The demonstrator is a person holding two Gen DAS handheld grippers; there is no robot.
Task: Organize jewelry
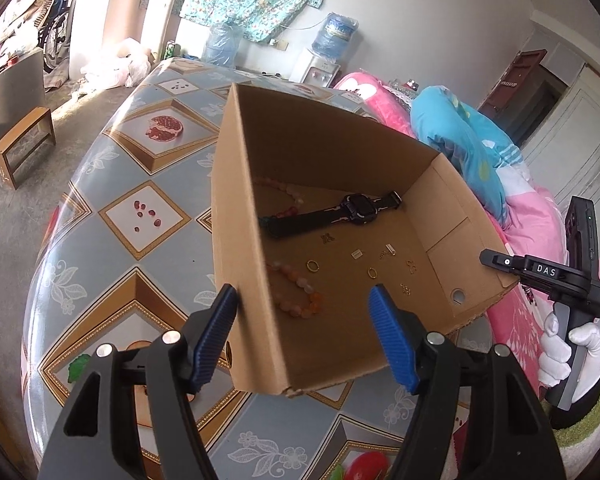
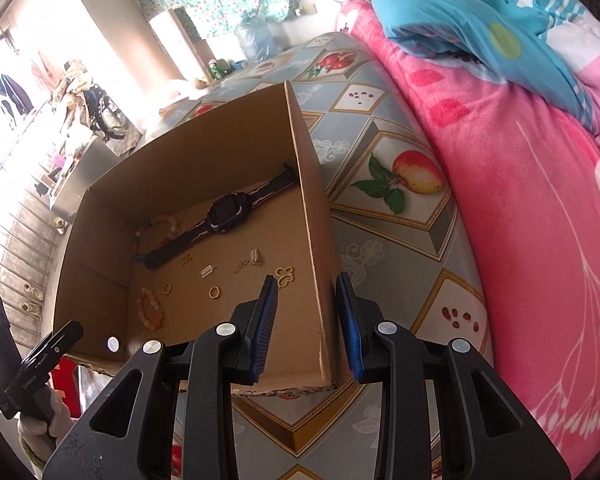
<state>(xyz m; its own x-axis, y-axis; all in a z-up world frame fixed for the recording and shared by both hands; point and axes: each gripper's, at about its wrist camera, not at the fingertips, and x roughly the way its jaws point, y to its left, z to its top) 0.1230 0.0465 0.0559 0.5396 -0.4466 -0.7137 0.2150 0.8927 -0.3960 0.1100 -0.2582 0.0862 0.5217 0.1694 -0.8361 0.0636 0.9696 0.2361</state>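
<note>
An open cardboard box stands on a table with a fruit-pattern cloth. In it lie a black watch, two pink bead bracelets, gold rings and several small charms. My left gripper is open and straddles the box's left wall. My right gripper is open and straddles the box's right wall; it also shows in the left wrist view, held by a white-gloved hand.
A bed with pink and blue blankets runs along the table's right side. A wooden stool stands on the floor to the left. Water bottles and a dispenser stand at the far wall.
</note>
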